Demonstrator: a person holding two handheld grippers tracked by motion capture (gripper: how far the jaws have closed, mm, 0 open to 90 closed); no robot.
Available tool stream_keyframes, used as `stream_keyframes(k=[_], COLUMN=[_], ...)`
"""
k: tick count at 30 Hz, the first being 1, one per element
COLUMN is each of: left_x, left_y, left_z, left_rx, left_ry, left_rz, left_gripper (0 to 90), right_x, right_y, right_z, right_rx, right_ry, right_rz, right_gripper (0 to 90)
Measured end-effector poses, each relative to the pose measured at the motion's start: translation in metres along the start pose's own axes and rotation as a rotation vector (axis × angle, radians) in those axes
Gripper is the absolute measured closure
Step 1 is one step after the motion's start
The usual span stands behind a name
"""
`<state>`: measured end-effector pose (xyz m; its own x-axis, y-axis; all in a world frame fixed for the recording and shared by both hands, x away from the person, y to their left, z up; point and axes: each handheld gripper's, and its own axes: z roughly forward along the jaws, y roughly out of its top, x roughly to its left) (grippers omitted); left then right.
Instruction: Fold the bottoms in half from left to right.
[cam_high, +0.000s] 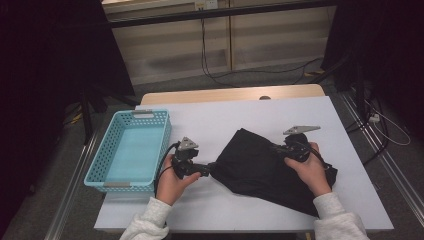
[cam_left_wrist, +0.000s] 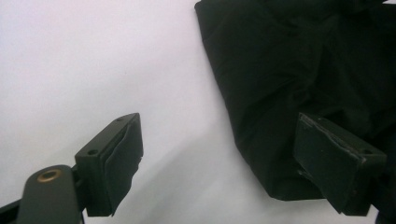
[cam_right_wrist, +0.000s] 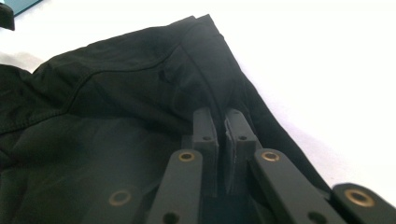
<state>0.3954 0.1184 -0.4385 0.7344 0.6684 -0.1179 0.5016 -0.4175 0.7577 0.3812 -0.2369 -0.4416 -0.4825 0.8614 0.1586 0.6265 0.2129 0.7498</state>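
A black garment lies folded on the white table top, right of centre. My left gripper sits at the garment's left corner. In the left gripper view its jaws stand wide apart, with the black garment reaching the right pad and bare table in the gap; the left gripper holds nothing. My right gripper rests on the garment's upper right part. In the right gripper view the right gripper is shut, its jaws pinching a raised fold of the black garment.
A light blue plastic basket stands at the table's left edge, with nothing visible inside it. Cables run over the floor beyond the table's far edge. The person's hands and pale sleeves come in from the near edge.
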Motion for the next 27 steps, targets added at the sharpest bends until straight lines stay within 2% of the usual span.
stream_keyframes(k=[7, 18, 27], left_x=[0.0, -0.007, -0.01], left_y=[-0.001, -0.001, 0.001], left_z=[0.003, 0.009, 0.011], left_rx=[-0.009, 0.017, 0.007], left_ry=[0.005, -0.011, -0.023], left_rz=[-0.01, 0.021, 0.014], left_gripper=[16.8, 16.9, 16.7], right_x=[-0.006, -0.009, -0.015], right_y=[-0.002, -0.009, -0.015], right_z=[-0.007, -0.011, -0.011], right_rx=[-0.001, 0.002, 0.012], right_ry=[-0.003, 0.001, -0.005], right_rz=[0.008, 0.014, 0.024], right_gripper=[85.1, 85.0, 85.0])
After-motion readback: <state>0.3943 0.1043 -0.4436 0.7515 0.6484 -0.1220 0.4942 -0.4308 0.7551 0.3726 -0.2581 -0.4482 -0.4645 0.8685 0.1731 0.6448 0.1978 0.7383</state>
